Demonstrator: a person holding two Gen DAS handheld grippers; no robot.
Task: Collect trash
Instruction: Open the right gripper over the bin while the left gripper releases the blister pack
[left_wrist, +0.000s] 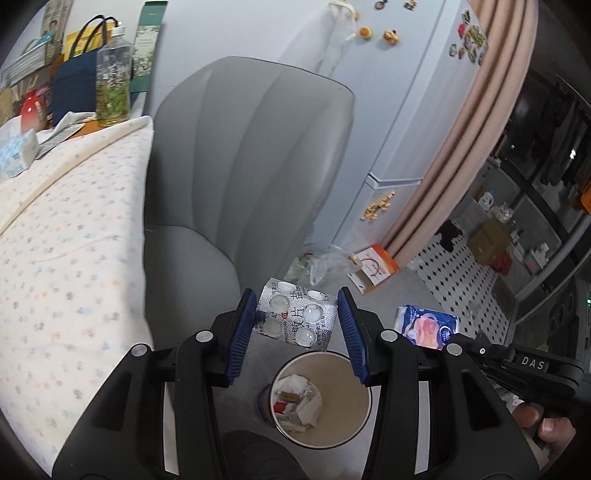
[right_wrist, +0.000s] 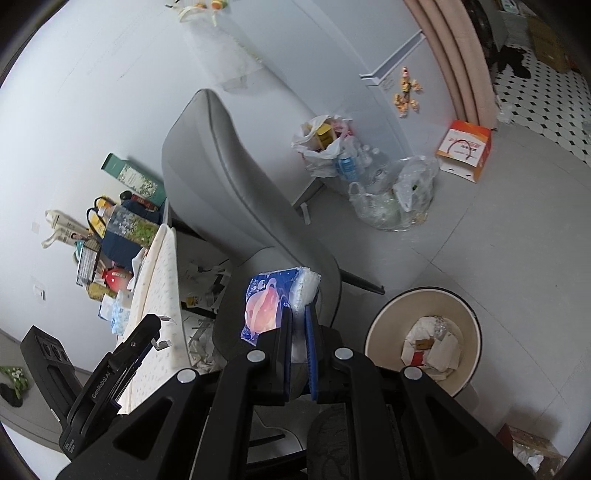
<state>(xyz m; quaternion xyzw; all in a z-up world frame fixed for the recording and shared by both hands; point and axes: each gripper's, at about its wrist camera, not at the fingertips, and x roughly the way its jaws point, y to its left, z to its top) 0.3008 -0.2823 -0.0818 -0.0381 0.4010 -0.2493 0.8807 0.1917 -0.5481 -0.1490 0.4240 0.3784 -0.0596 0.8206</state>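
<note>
At the far left, a floral-print bed (left_wrist: 70, 236) runs beside a grey chair (left_wrist: 251, 155), which fills the middle of the left wrist view.

The left claw (left_wrist: 297, 332) has its blue pads (left_wrist: 243, 332) apart, and a silver blister pack (left_wrist: 295, 317) shows in the gap between them. It touches neither pad clearly; whether it is falling or lying on something I cannot tell. Just nearer than the pack stands the beige trash bin (left_wrist: 354, 417), already holding crumpled paper and a small red scrap.

To the right, the right claw (right_wrist: 299, 343) is clamped on a blue tissue packet (right_wrist: 269, 302) with a pink picture on its face. The packet stands up out of the pinch, its white end to the right. In this view the bin (right_wrist: 384, 317) sits down and to the right of the claw, apart from it. Further off, by the fridge, are clear plastic bags of bottles (right_wrist: 388, 192) and an orange-and-white box (right_wrist: 465, 147).

The step in hand looks like dropping collected trash into the bin: the left side appears to be at its release, the right not yet. The next move probably calls for carrying the packet right and down until it hangs over the bin's mouth, then parting the pads. The packet is light and soft, so it could catch on a pad or drift past the rim if let go too soon.
</note>
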